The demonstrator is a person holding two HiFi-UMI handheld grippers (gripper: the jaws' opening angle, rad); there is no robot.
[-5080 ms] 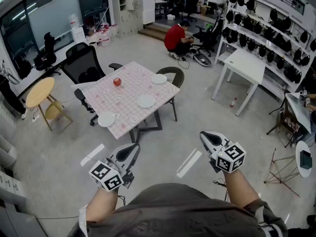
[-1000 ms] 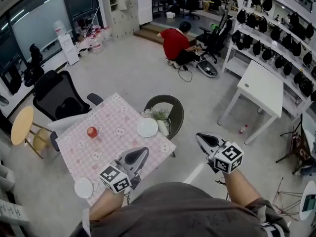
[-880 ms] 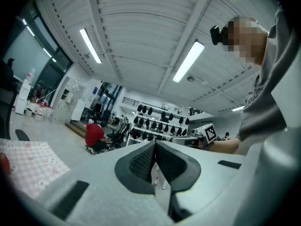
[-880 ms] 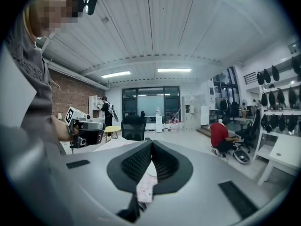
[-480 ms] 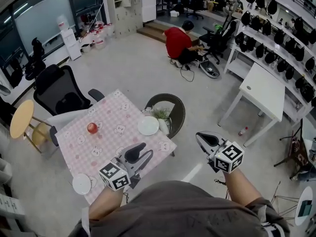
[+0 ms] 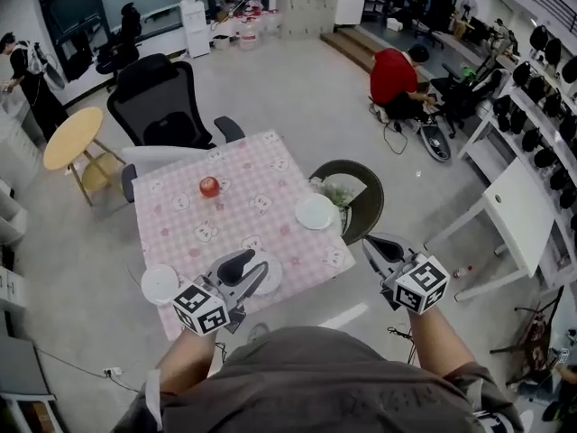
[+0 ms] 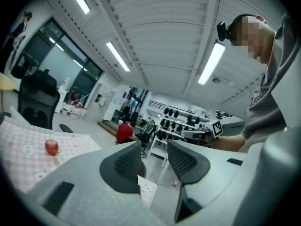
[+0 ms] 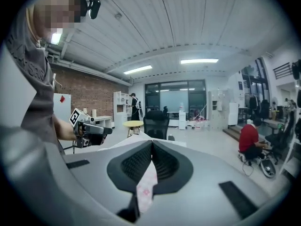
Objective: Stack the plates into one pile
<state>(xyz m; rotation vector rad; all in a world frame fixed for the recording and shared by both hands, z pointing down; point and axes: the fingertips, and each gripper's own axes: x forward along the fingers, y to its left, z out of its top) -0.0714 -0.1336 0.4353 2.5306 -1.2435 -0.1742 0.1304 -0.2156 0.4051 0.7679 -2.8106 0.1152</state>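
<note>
Three white plates lie apart on the pink checked table (image 6: 225, 219). One plate (image 6: 160, 283) is at the near left corner, a second plate (image 6: 315, 211) by the right edge, and a third plate (image 6: 270, 278) at the near edge, partly hidden under my left gripper (image 6: 245, 266). That gripper hangs over the third plate, its jaws opening with nothing between them (image 7: 153, 147). My right gripper (image 6: 374, 244) is off the table's near right corner, shut and empty (image 8: 152, 145). A red apple (image 6: 209, 187) stands mid-table.
A black office chair (image 6: 167, 106) stands at the table's far side and a dark round chair (image 6: 352, 192) at its right. A yellow side table (image 6: 74, 138) is far left, a white table (image 6: 527, 210) right. A person in red (image 6: 392, 75) crouches beyond.
The table has come closer and turned in view. My left gripper went from shut to open and now sits over the near plate. The right gripper stays shut.
</note>
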